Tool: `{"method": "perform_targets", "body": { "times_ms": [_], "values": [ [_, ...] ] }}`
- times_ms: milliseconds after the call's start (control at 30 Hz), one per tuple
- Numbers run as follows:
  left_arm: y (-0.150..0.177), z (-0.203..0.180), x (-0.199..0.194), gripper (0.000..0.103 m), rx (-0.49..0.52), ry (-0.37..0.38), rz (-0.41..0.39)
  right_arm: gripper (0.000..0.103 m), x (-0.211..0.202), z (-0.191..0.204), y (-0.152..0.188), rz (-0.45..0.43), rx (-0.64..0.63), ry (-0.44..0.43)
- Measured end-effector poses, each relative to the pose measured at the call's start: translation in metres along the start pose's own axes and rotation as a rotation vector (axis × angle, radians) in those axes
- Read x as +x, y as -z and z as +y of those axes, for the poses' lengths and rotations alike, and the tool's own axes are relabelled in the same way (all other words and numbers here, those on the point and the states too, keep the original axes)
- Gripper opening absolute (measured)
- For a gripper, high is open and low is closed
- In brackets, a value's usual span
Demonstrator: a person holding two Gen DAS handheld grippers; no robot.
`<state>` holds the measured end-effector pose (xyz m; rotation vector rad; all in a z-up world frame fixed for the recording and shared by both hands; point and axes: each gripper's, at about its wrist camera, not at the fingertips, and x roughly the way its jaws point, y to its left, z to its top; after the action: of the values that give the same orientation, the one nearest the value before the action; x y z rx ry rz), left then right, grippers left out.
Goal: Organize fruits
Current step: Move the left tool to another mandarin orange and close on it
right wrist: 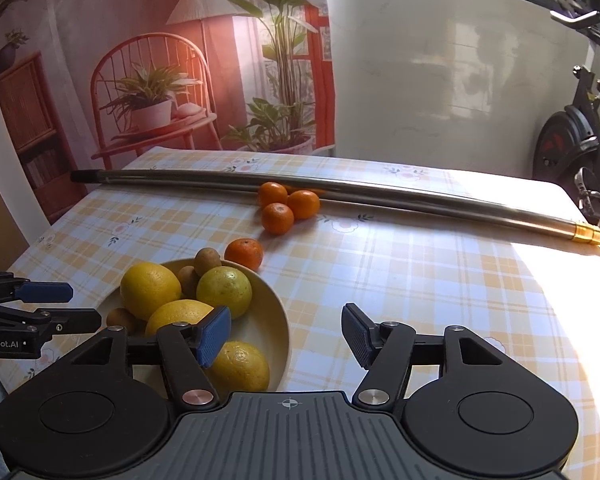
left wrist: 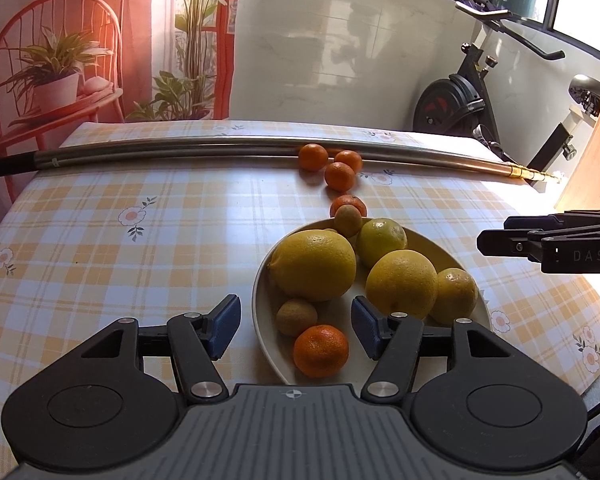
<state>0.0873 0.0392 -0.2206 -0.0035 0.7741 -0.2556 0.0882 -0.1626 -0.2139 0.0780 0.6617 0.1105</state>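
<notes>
Hovering level over the bowl's (left wrist: 260, 280) near rim, the left gripper (left wrist: 296, 326) gapes wide and empty above a tangerine (left wrist: 321, 351); the right gripper (right wrist: 286, 334), equally spread, holds nothing. Farther off, three tangerines (left wrist: 339, 176) touch the metal pole (left wrist: 180, 148).

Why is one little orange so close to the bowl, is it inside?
Outside. The little orange sits on the tablecloth just beyond the bowl rim, apparently against it.
</notes>
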Motion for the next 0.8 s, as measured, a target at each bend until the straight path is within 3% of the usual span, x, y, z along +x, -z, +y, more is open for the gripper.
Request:
{"method": "perform_targets", "body": {
  "times_ms": [133, 267, 467, 567, 800],
  "values": [
    [-0.006, 0.003, -0.001, 0.074, -0.020, -0.004, -0.003, 0.066, -0.001, -0.005, -0.008, -0.007, 0.007, 0.008],
    [-0.014, 0.003, 0.000, 0.075, -0.020, -0.012, -0.003, 0.082, 0.000, -0.013, -0.016, -0.015, 0.032, 0.002],
    [-0.027, 0.005, 0.002, 0.077, -0.009, -0.022, -0.010, 0.095, 0.006, -0.020, -0.027, -0.033, 0.042, 0.006],
    [-0.034, 0.007, 0.003, 0.084, -0.006, -0.027, -0.017, 0.102, 0.011, -0.022, -0.033, -0.035, 0.037, 0.011],
    [-0.054, 0.010, 0.010, 0.090, -0.013, -0.009, -0.028, 0.102, 0.024, -0.026, -0.045, -0.041, 0.052, -0.004]
  ]
}}
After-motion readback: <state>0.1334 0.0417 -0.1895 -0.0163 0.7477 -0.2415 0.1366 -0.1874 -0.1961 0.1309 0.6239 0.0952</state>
